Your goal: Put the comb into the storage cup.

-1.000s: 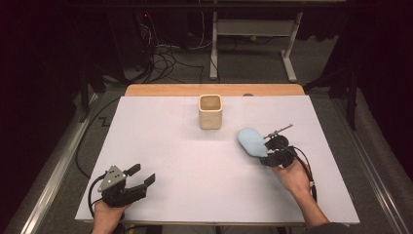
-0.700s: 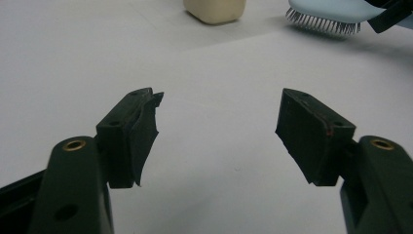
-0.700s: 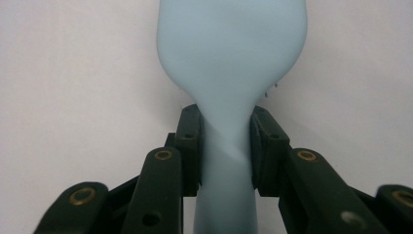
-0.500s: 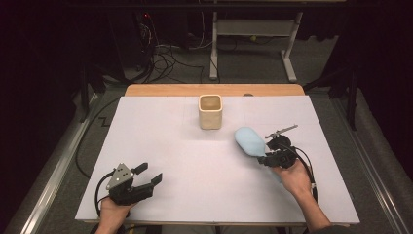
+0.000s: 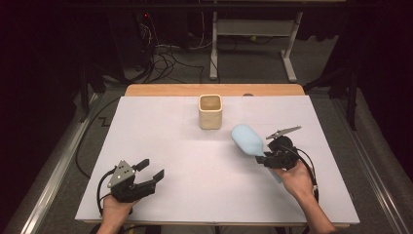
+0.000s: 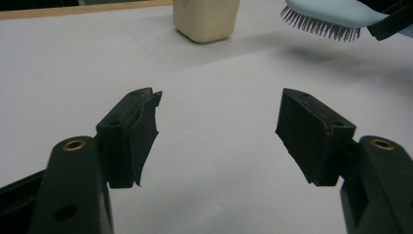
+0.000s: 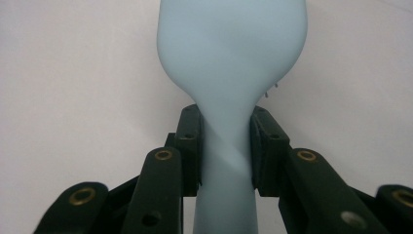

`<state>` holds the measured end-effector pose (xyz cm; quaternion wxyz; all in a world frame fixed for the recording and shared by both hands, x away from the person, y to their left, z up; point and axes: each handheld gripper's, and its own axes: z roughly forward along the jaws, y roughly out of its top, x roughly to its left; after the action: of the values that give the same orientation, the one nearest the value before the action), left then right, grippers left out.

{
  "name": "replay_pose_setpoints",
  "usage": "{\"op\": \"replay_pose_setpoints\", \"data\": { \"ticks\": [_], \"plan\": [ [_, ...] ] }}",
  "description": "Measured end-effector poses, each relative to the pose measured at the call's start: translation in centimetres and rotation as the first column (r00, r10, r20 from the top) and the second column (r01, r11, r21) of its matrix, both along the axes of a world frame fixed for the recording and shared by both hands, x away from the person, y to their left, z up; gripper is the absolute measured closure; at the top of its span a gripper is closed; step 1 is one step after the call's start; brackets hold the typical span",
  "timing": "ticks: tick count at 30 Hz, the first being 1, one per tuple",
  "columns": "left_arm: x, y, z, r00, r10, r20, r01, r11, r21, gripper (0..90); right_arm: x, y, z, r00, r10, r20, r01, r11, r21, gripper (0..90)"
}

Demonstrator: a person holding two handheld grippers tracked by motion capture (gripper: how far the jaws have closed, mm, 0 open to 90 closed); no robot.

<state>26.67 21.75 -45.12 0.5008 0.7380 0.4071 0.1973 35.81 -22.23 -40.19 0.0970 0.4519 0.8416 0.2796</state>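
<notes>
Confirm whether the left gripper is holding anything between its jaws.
No. In the left gripper view, the left gripper has its jaws apart with only bare white table between them.

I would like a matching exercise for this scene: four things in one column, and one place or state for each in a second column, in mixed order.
Things:
1. light blue brush
2. beige cup
3. left gripper
4. right gripper

Places or states:
A. open, nothing between its fingers
B. stands upright near the far edge of the table
C. shut on the handle of a tool
D. held above the white table, bristles facing down

Right pairs: 1-D, 2-B, 3-A, 4-C
</notes>
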Motion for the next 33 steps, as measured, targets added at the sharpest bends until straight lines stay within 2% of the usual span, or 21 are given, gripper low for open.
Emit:
{"op": "replay_pose_setpoints", "data": {
  "ticks": [3, 8, 13, 19, 20, 23, 33],
  "plan": [
    [0.1, -0.3, 0.1, 1.0, -0.002, 0.005, 0.002, 0.9998, 0.021, 31.5, -0.2, 0.1, 0.2, 0.9999, 0.009, 0.01, -0.009, 1.0, 0.01, 70.8],
    [0.3, -0.6, 1.0, 0.9998, 0.004, 0.017, -0.004, 1.0, 0.003, 31.6, -0.7, 0.3, 0.6, 0.9985, 0.038, 0.038, -0.039, 0.999, 0.029, 70.8],
    [0.4, -0.9, 1.1, 0.9999, 0.008, 0.01, -0.008, 0.9999, 0.014, 31.9, -1.0, 0.7, 0.7, 0.9965, 0.067, 0.049, -0.069, 0.997, 0.032, 70.8],
    [0.5, -1.9, 1.2, 0.9998, -0.02, 0.006, 0.02, 0.9996, 0.018, 31.7, -1.6, 1.0, 1.0, 0.9931, 0.097, 0.066, -0.101, 0.994, 0.048, 70.7],
    [0.5, -2.2, 1.4, 0.9996, -0.019, 0.02, 0.019, 0.9995, 0.027, 31.1, -1.7, 1.1, 1.1, 0.9924, 0.099, 0.072, -0.103, 0.994, 0.048, 70.8],
    [0.7, -2.3, 1.5, 0.9995, -0.021, 0.023, 0.02, 0.9994, 0.028, 30.9, -1.8, 1.3, 1.1, 0.9897, 0.116, 0.084, -0.121, 0.991, 0.052, 70.8],
    [1.3, -3.8, 1.4, 0.9978, -0.067, 0.003, 0.066, 0.9976, 0.019, 28.4, -3.1, 2.3, 0.9, 0.9806, 0.157, 0.117, -0.168, 0.982, 0.083, 70.7]
  ]
}}
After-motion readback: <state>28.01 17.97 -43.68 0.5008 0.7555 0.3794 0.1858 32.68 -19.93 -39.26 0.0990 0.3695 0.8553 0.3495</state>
